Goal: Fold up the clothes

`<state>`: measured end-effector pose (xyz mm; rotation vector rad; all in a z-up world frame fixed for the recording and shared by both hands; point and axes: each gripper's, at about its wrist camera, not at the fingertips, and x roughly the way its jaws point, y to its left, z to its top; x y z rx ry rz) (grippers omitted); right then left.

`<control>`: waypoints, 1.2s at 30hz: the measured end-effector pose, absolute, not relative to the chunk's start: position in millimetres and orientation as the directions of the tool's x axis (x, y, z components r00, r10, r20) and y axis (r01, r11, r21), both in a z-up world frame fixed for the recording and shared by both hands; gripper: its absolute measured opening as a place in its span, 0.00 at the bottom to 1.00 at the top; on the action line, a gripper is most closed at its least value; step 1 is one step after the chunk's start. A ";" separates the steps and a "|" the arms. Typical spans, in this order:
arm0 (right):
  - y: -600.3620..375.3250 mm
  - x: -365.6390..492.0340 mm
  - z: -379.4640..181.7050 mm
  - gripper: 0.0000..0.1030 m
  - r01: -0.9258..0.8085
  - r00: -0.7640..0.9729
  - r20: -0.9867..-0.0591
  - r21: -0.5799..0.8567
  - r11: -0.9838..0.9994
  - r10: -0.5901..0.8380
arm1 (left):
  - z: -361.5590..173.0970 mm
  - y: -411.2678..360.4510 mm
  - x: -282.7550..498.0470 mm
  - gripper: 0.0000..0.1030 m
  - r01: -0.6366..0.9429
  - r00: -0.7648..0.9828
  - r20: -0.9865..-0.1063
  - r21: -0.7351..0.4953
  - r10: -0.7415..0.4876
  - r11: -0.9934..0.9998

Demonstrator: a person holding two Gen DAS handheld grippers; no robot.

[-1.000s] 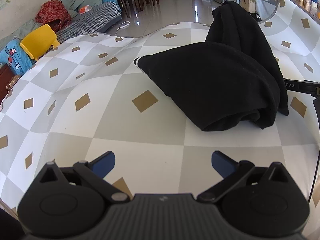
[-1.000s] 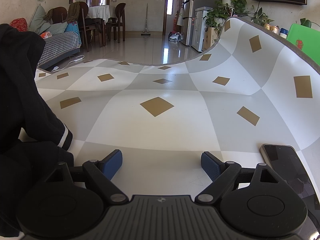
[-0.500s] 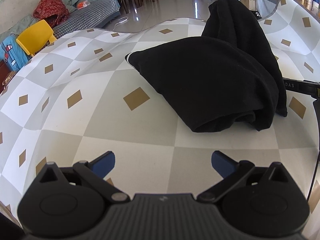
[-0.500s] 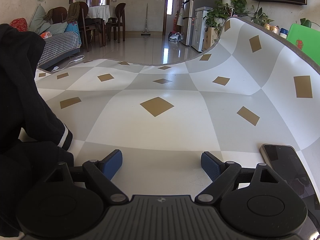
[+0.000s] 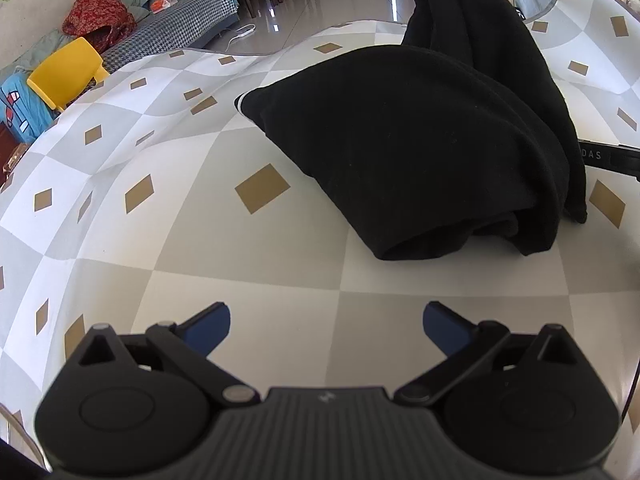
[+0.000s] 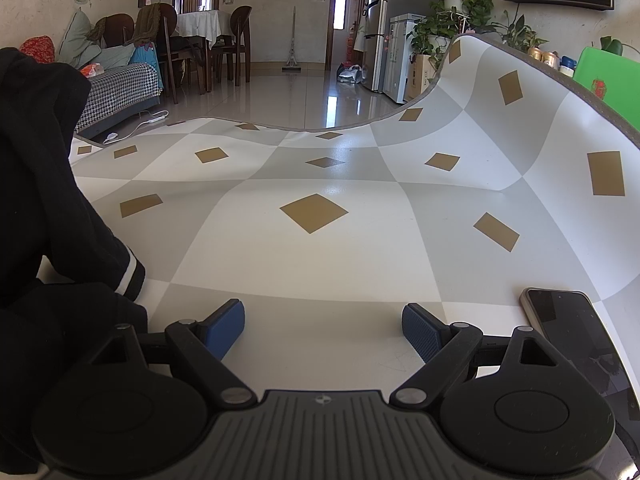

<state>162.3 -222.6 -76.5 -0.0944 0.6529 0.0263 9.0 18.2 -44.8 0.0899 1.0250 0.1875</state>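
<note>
Both the left tool (image 5: 326, 322) and right tool (image 6: 323, 322) hang wide and empty, so each should pinch a hem corner of the bunched black garment (image 5: 420, 148) mid-desk.

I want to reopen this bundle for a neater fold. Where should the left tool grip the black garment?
Probably the white-striped cuff corner of the black garment, approached from the open left side. It tapers thin and lies flat on the checked mat; the near edge is a thick roll.

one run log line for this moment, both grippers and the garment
left gripper: open, empty | right gripper: open, empty | black garment: partly folded on checked mat | phone: right of right gripper
</note>
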 end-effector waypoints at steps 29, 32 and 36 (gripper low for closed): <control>-206.7 100.2 -58.1 0.82 0.000 0.636 -0.770 -0.076 0.997 -0.058 | -49.0 17.9 7.3 1.00 -0.127 0.496 -0.842 0.170 0.211 0.977; -206.3 90.3 -55.9 0.81 0.008 0.615 -0.786 -0.077 0.997 -0.065 | -49.4 17.1 6.5 1.00 -0.122 0.500 -0.842 0.165 0.205 0.979; -206.3 77.8 -54.0 0.81 0.025 0.592 -0.803 -0.069 0.997 -0.071 | -50.7 14.2 5.4 1.00 -0.110 0.500 -0.842 0.171 0.203 0.979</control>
